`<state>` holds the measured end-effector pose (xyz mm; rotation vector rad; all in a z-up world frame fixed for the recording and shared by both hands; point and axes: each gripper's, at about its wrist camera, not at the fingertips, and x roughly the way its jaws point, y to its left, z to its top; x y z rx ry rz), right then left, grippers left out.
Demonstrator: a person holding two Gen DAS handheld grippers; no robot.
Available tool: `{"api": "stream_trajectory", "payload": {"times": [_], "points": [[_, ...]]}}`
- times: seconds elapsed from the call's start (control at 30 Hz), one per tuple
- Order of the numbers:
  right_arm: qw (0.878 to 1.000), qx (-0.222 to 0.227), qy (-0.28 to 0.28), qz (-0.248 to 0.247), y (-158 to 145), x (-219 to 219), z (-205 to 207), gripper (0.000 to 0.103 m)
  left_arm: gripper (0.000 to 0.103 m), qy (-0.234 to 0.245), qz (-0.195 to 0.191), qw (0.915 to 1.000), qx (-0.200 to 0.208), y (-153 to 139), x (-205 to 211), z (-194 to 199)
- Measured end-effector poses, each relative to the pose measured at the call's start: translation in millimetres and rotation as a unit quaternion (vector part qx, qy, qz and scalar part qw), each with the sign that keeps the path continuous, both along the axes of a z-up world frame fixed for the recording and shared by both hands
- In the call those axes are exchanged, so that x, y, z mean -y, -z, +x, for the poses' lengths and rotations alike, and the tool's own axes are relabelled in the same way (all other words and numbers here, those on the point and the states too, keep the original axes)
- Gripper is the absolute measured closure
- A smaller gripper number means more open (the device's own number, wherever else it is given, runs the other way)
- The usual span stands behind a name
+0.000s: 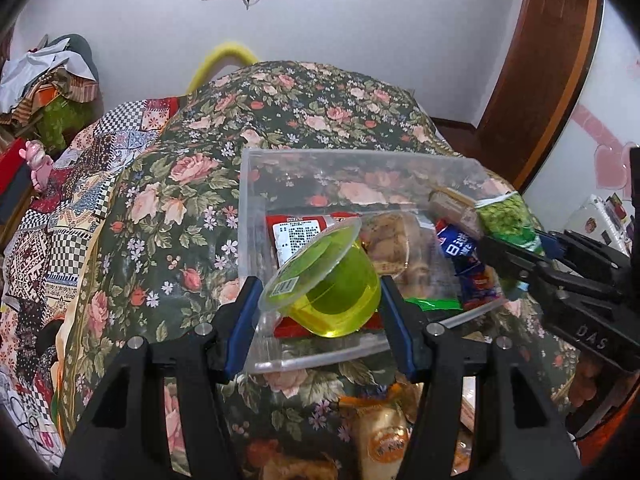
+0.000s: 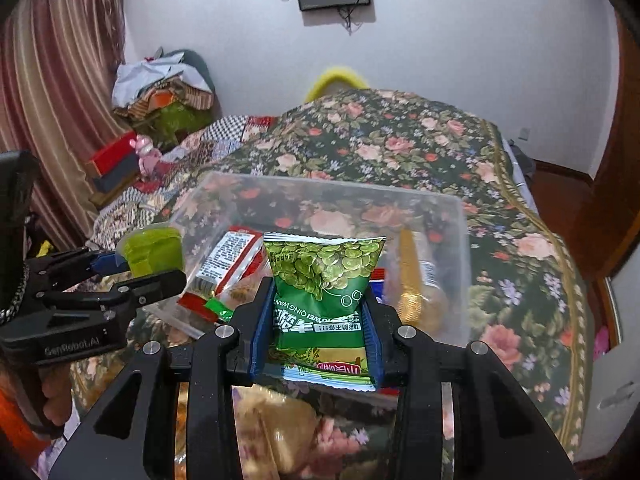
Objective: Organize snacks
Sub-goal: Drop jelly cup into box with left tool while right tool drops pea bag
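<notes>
A clear plastic bin sits on a floral bedspread and holds several snack packets. My left gripper is shut on a yellow-green jelly cup, tilted, above the bin's near left corner; the cup also shows in the right wrist view. My right gripper is shut on a green pea snack bag, held upright over the bin's near edge; the bag also shows in the left wrist view. Inside the bin lie a red packet, a blue packet and a golden wrapped snack.
More snack packets lie on the bedspread in front of the bin, under my grippers. A patchwork quilt and piled clothes are at left. A wooden door frame stands at right.
</notes>
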<state>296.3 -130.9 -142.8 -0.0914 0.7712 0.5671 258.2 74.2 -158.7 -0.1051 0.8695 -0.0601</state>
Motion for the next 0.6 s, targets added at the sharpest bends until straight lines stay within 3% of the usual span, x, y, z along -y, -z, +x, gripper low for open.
{"api": "stream_trajectory", "payload": {"times": [0.33,0.47,0.6], "points": [[1.000,-0.020,-0.004,-0.016,15,-11,7,0.065,0.045,0.014,0.014,0.9998,-0.002,7,7,8],[1.000,-0.022,-0.005,-0.016,12,-12,4,0.053,0.045,0.018,0.012,0.9997,-0.010,6,9,8],[1.000,-0.006,-0.008,-0.019,3,-11,-6,0.049,0.044,0.016,0.004,0.9998,-0.010,1,8,2]]}}
